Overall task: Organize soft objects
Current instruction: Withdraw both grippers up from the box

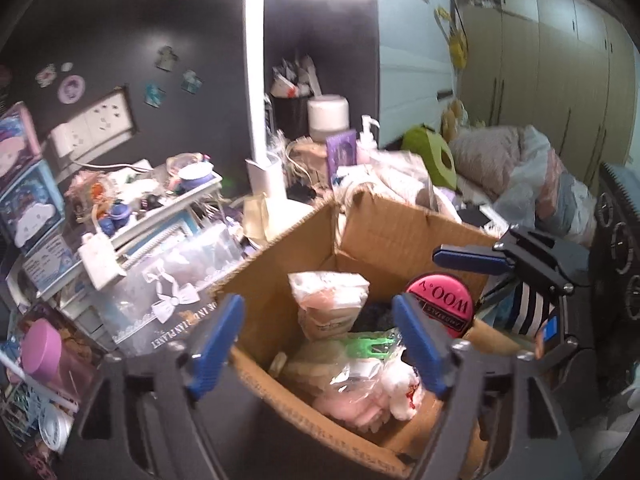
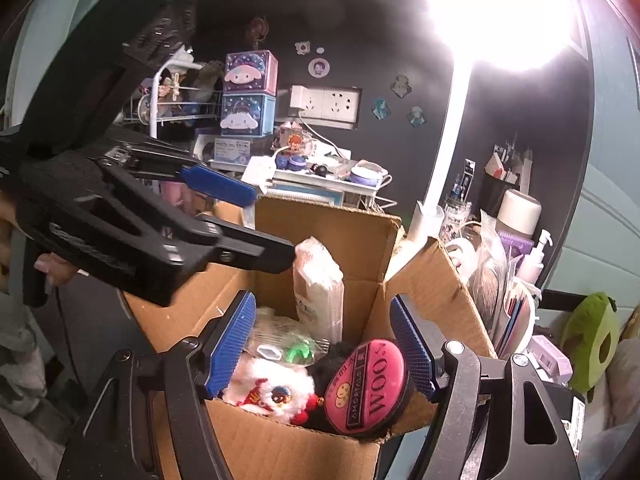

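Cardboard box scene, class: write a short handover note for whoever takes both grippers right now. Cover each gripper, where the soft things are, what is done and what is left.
Left gripper: open, empty, above the cardboard box.
Right gripper: open, empty, over the same box from the other side.
In the box: white plush toy, upright bagged pack, pink round WOO badge, bagged green clip.
Done: these items sit inside.
Left: likely the green plush beside the box; which comes next cannot be told.

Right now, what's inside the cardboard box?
In the cardboard box: an upright wrapped packet, a pink round badge, a white plush toy, bagged green clips and something black. Anything underneath is covered.
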Demonstrator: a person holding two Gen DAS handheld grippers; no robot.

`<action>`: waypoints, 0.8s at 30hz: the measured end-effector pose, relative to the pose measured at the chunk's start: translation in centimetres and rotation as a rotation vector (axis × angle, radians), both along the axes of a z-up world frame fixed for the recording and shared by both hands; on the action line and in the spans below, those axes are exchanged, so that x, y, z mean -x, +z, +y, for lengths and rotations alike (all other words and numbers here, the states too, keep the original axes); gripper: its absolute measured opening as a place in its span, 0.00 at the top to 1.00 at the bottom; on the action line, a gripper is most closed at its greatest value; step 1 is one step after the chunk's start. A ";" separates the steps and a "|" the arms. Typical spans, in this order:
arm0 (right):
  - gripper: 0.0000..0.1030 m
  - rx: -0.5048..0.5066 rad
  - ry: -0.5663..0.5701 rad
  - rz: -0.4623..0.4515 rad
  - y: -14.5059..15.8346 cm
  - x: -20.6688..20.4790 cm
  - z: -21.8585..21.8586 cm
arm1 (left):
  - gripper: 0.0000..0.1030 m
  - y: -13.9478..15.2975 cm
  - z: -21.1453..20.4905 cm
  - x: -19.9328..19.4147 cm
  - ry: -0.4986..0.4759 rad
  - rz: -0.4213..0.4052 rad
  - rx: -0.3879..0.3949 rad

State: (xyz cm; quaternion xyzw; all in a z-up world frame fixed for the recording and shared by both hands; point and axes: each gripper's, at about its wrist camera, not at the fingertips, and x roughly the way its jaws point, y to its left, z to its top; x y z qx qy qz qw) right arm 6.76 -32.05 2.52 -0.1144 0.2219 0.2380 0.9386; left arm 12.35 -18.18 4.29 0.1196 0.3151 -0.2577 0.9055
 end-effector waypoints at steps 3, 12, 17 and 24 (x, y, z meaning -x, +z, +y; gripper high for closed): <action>0.29 -0.017 0.031 -0.023 0.7 0.3 0.0 | 0.14 1.0 1.6 1.3 0.054 -0.044 0.045; 0.04 -0.113 0.212 -0.151 3.9 2.0 0.1 | 0.01 2.0 6.5 6.2 0.318 -0.196 0.122; 0.00 -0.163 0.271 -0.201 5.1 2.7 0.2 | 0.01 1.3 8.7 8.0 0.428 -0.225 0.137; 0.00 -0.188 0.276 -0.193 5.0 3.1 0.5 | 0.01 0.4 10.9 9.3 0.504 -0.224 0.158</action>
